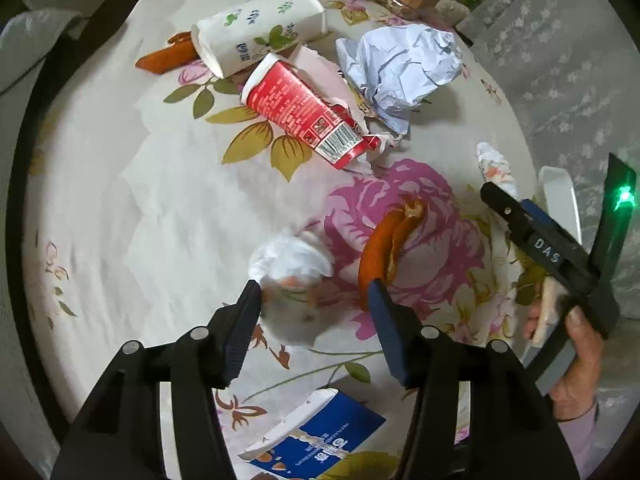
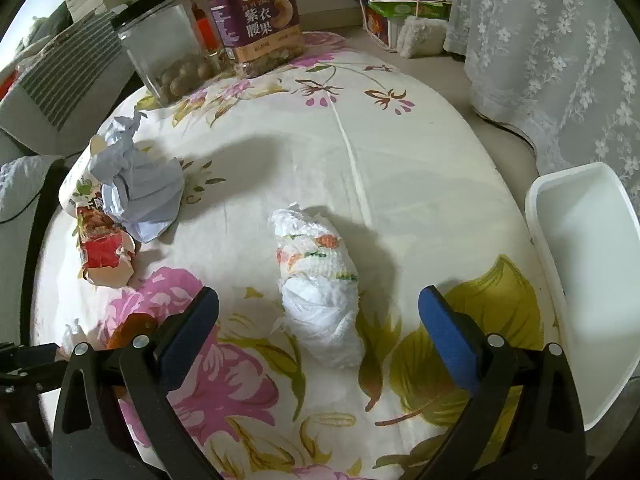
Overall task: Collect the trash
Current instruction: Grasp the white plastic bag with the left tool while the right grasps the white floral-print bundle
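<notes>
Here, containers first: a clear glass jar [image 2: 164, 56] with a dark lid is seen at the far edge of the round floral-clothed surface [image 2: 400, 160], a layer of round nuts at its bottom. Beside it, touching or nearly so, a purple-labelled tub [image 2: 256, 20] is filled with nuts at the base. A white bin [image 2: 580, 280] is set off the surface's right edge; its visible inside is bare. Two paper cups lie tipped over: a white leaf-print cup [image 1: 256, 28] and a red cup [image 1: 300, 112], mouths open, contents not visible.

The left gripper [image 1: 316, 300] is held open, jaws apart; a blurred white tissue wad [image 1: 292, 276] is seen between them, near the left finger, contact cannot be told. An orange peel [image 1: 384, 248] lies just by the right finger. The right gripper [image 2: 320, 308] is open wide above a printed tissue wad [image 2: 316, 280], which lies on the surface between the fingers, untouched. Crumpled bluish paper [image 2: 136, 196] rests near the cups.
</notes>
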The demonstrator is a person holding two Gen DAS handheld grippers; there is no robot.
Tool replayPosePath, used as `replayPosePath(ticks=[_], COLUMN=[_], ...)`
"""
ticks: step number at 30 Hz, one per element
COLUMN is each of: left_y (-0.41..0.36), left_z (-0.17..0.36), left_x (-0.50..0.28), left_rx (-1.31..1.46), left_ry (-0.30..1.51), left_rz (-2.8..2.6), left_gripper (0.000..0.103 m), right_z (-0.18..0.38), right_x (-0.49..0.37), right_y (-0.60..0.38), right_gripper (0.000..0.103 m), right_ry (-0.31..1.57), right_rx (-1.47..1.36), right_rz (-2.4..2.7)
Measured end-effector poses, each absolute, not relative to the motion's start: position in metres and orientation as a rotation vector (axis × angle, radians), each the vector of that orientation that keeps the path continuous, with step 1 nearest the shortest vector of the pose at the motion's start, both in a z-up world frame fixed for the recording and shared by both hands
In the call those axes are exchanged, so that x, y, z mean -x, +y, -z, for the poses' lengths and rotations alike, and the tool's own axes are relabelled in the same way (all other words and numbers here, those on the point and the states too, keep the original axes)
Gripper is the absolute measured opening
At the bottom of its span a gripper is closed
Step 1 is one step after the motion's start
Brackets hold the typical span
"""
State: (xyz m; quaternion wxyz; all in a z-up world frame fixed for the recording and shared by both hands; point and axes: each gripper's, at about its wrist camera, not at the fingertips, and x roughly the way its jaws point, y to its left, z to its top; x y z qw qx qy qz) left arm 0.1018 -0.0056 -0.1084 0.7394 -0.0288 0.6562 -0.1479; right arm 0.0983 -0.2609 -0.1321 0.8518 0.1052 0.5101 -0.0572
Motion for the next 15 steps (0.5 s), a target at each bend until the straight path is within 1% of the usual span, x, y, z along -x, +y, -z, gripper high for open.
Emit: replayPosePath(ticks=[5, 11, 12, 13, 14, 15], left_y=[0.001, -0.02, -0.023, -0.024, -0.025, -0.026], left_z=[0.109, 0.129, 0.133, 0.134, 0.135, 0.134], left_x=[-0.099, -0.095, -0.094, -0.093, -0.092, -0.092], left_rx=[0.069, 0.023, 0.008, -0.001, -0.012, -0.012], left_ry=[1.421, 1.474, 1.483, 1.485, 1.483, 1.481], left_rz=[0.288, 0.313, 0.309, 0.306, 0.299, 0.298], left_gripper=[0.055, 0.054, 0.051, 0.043, 0.035, 0.035], right_z=[0.136, 0.14, 0.139, 0.139, 0.138, 0.137], right_x=[-0.1, -0.104, -0.104, -0.104, -0.104, -0.104], right_y=[-0.261, -0.262, -0.262, -0.262, -0.262, -0.261], right_gripper=[0.096, 0.095, 0.09, 0.081, 0.075, 0.061], right_ry=[1.087, 1.089, 1.086, 1.084, 1.083, 1.081], right_rx=[-0.221, -0.222, -0.228, -0.231, -0.224, -0.214], right_rz=[0.13, 0.142, 0.141, 0.14, 0.138, 0.138])
